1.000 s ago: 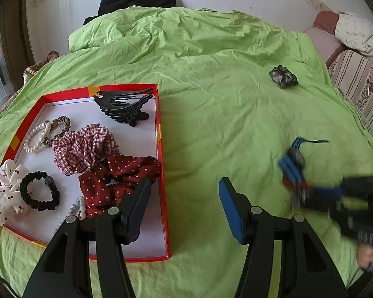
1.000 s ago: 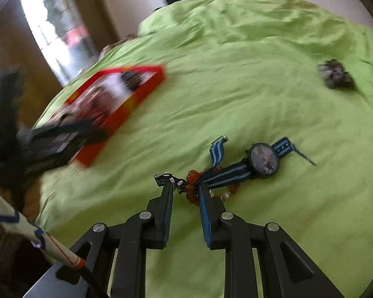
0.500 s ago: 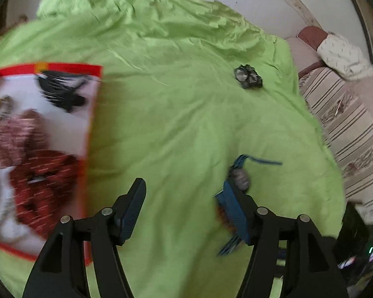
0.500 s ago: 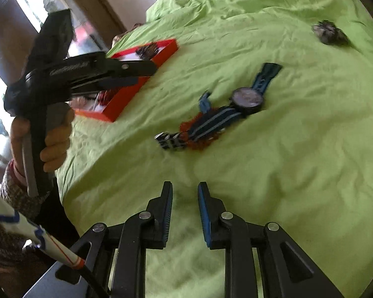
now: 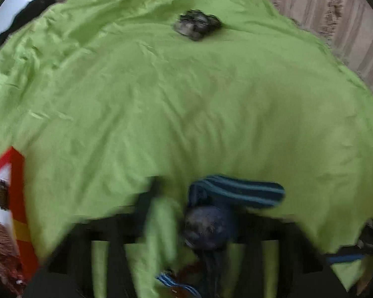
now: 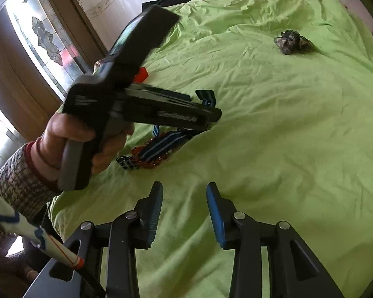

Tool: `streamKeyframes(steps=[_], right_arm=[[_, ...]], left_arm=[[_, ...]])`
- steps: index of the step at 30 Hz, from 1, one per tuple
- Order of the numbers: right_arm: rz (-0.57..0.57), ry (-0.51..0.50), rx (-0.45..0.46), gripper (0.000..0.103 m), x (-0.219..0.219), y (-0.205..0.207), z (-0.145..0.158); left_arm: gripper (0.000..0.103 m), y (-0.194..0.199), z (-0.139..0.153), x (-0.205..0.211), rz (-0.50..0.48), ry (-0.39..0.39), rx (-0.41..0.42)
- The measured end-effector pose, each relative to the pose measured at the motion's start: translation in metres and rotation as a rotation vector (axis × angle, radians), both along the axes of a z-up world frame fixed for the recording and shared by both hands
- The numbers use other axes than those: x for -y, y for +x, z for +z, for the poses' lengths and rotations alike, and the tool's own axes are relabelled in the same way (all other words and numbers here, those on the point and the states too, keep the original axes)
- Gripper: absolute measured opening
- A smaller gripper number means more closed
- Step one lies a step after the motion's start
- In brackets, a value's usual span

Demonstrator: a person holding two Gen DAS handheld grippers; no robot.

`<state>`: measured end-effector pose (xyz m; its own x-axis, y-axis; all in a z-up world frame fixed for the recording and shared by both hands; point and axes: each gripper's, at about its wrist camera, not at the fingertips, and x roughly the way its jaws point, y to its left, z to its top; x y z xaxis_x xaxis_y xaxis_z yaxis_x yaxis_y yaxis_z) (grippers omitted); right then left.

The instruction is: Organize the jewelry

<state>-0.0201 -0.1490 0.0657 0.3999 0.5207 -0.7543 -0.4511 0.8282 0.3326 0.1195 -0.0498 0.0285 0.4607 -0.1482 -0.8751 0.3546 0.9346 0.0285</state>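
A watch with a blue striped strap [image 5: 236, 193] and dark round face lies on the green bedspread, with an orange bead bracelet [image 6: 151, 160] under its strap [image 6: 161, 146]. My left gripper [image 5: 181, 213] is down right over the watch; the view is blurred and its jaws cannot be made out. From the right wrist view the left gripper's body [image 6: 161, 109] covers the watch face. My right gripper [image 6: 184, 198] is open and empty, held back from the watch above the bedspread.
The red tray [image 5: 15, 198] with scrunchies sits at the left edge; only its red corner [image 6: 141, 74] shows behind the left gripper. A dark scrunchie [image 6: 292, 42] lies far back on the bed [image 5: 196, 24]. A striped sofa stands at the right.
My left gripper has swung right from the tray and dropped onto the watch. My right gripper let go of the watch strap, pulled back and opened wider.
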Motion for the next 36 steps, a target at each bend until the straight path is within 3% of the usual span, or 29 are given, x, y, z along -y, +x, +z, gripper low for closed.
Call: streamKeyframes(steps=[1,3,7,11,14,17,19,23,26,28,34,35,36], right_arm=[[0.0,-0.003,0.001,0.04,0.0,0.002,-0.001],[0.001,-0.011,0.007,0.04,-0.001,0.002,-0.001],[-0.003,-0.013,0.015,0.04,-0.004,0.002,-0.001],[-0.008,-0.007,0.017,0.04,-0.011,0.003,-0.002],[-0.012,-0.002,0.035,0.04,-0.02,0.005,0.001],[-0.024,-0.001,0.058,0.052,-0.031,0.012,0.006],[-0.029,-0.006,0.067,0.057,-0.037,0.017,0.006],[-0.032,-0.039,0.051,0.057,-0.054,0.029,-0.004],[-0.021,-0.071,0.035,0.057,-0.061,0.034,-0.012],[-0.016,-0.075,0.035,0.047,-0.064,0.034,-0.013],[-0.013,-0.115,0.029,0.043,-0.079,0.04,-0.025],[-0.015,-0.13,0.033,0.038,-0.08,0.04,-0.026],[-0.019,-0.14,0.036,0.026,-0.08,0.04,-0.026]], left_arm=[[0.002,0.003,0.007,-0.006,0.02,-0.054,-0.015],[0.001,0.003,0.02,-0.021,0.04,-0.164,-0.027],[0.001,-0.014,0.074,-0.031,0.047,-0.256,0.076],[0.001,-0.036,0.13,-0.049,0.066,-0.307,0.203],[0.001,-0.052,0.156,-0.066,0.094,-0.3,0.265],[0.001,-0.064,0.169,-0.086,0.14,-0.254,0.32],[0.001,-0.067,0.168,-0.098,0.156,-0.235,0.314],[0.005,-0.066,0.127,-0.119,0.171,-0.224,0.162],[0.022,-0.069,0.099,-0.131,0.209,-0.219,0.114],[0.027,-0.071,0.087,-0.14,0.236,-0.229,0.107],[0.033,-0.071,0.06,-0.148,0.292,-0.203,0.085],[0.033,-0.068,0.057,-0.147,0.292,-0.193,0.08],[0.033,-0.066,0.051,-0.144,0.282,-0.18,0.068]])
